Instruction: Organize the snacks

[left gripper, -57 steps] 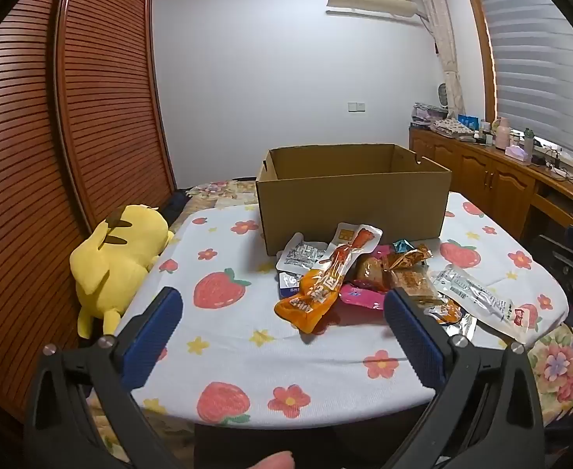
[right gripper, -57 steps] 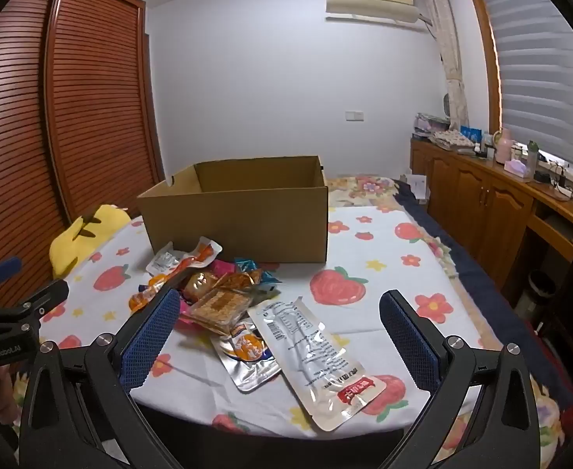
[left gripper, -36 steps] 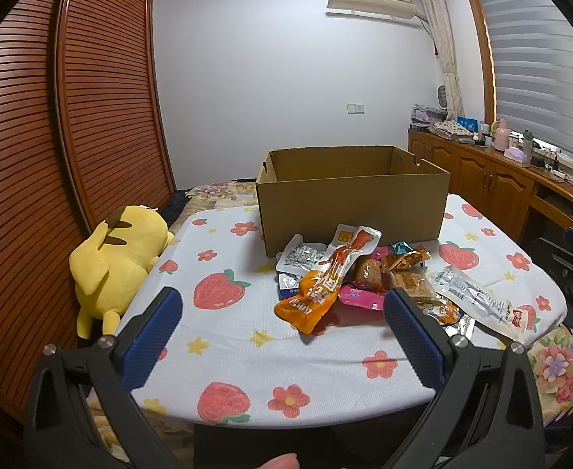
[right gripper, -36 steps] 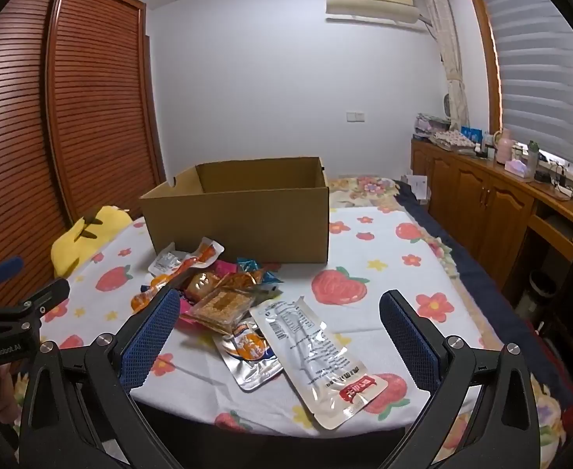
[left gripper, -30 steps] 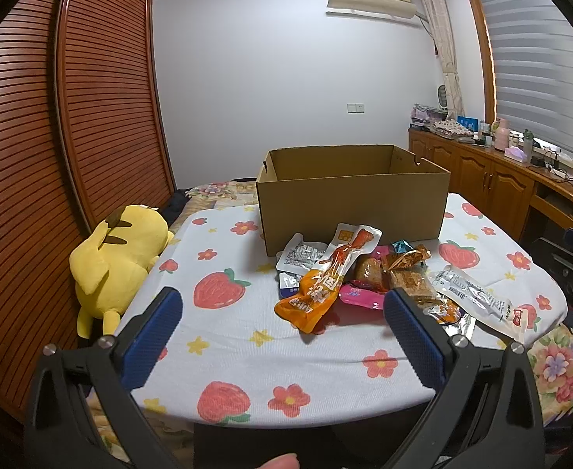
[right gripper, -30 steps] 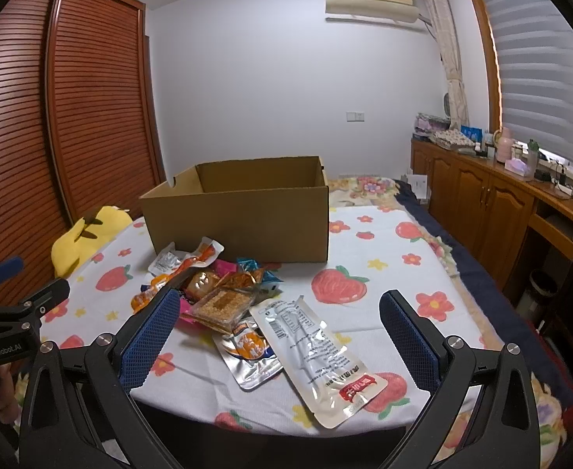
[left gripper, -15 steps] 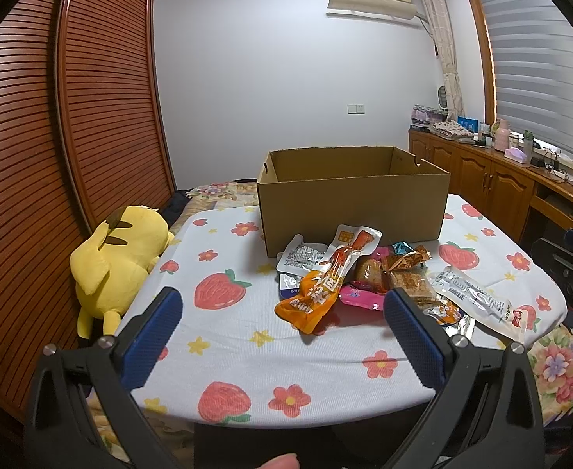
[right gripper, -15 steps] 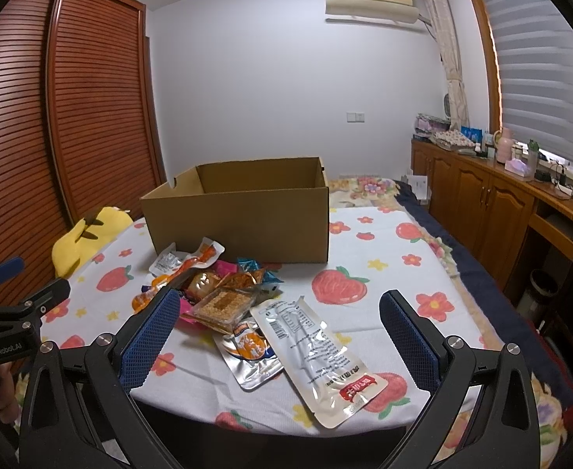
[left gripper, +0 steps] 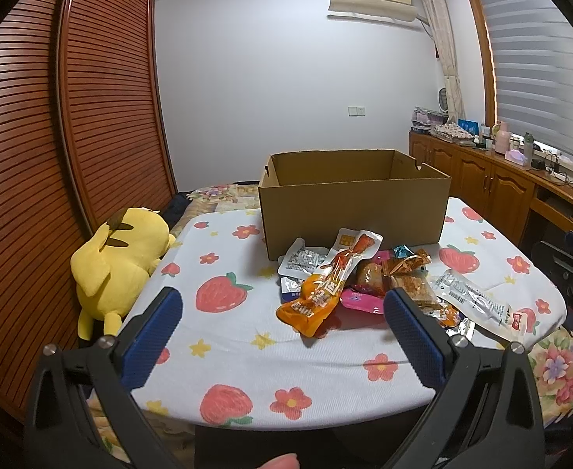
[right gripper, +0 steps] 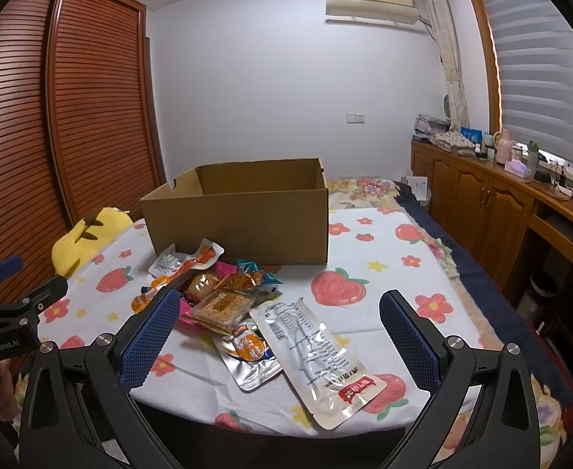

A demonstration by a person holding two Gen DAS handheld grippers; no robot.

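Note:
An open brown cardboard box [left gripper: 352,211] [right gripper: 243,222] stands on the strawberry-print tablecloth [left gripper: 224,324]. In front of it lies a pile of snack packets: a long orange pouch [left gripper: 321,293], a cracker packet [right gripper: 224,306], a clear long pouch with a red label [right gripper: 313,348] and a silver foil pouch [right gripper: 249,355]. My left gripper [left gripper: 282,316] hangs open at the table's near edge, short of the pile. Above the near edge, my right gripper [right gripper: 278,318] is open too, with the clear pouch between its fingers' line of sight and nothing held.
A yellow plush toy [left gripper: 120,258] [right gripper: 83,238] lies at the table's left edge. Slatted wooden doors [left gripper: 71,136] line the left wall. A wooden sideboard [right gripper: 493,203] with bottles runs along the right under the window. A bed with floral cover [right gripper: 368,187] lies behind the box.

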